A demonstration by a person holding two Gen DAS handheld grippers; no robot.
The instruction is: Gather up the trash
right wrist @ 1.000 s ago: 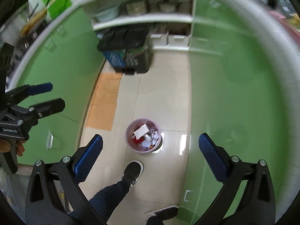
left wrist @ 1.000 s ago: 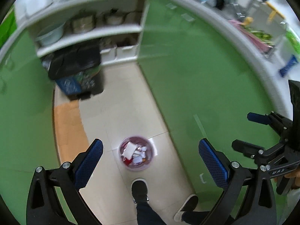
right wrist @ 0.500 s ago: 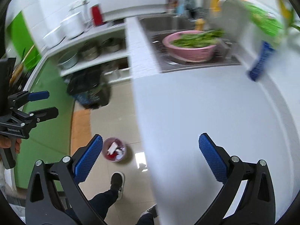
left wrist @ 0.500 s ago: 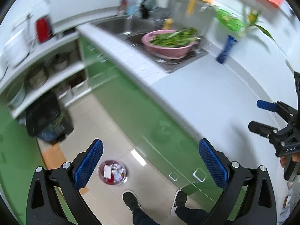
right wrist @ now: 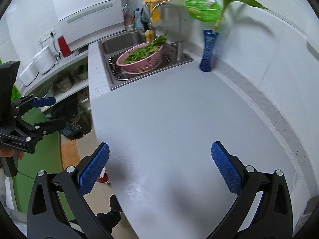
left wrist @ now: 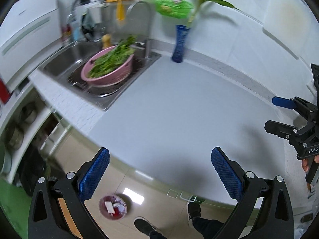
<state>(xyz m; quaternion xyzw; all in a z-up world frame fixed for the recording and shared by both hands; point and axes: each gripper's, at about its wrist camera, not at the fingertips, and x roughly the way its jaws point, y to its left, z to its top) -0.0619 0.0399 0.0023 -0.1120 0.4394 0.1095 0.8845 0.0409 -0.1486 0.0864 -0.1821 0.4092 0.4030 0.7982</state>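
I hold both tools, left tool [left wrist: 159, 171] and right tool [right wrist: 159, 169], wide and empty over the tabletop [right wrist: 179, 119], ready to grab, while the trash bin [left wrist: 112, 207] sits on the floor below its front edge.

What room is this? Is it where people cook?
Yes, it looks like a home kitchen. There's a shiny steel sink with a curved tap, a pink colander full of leafy greens sitting in it, and metal pots on the white shelves beside the long pale countertop.
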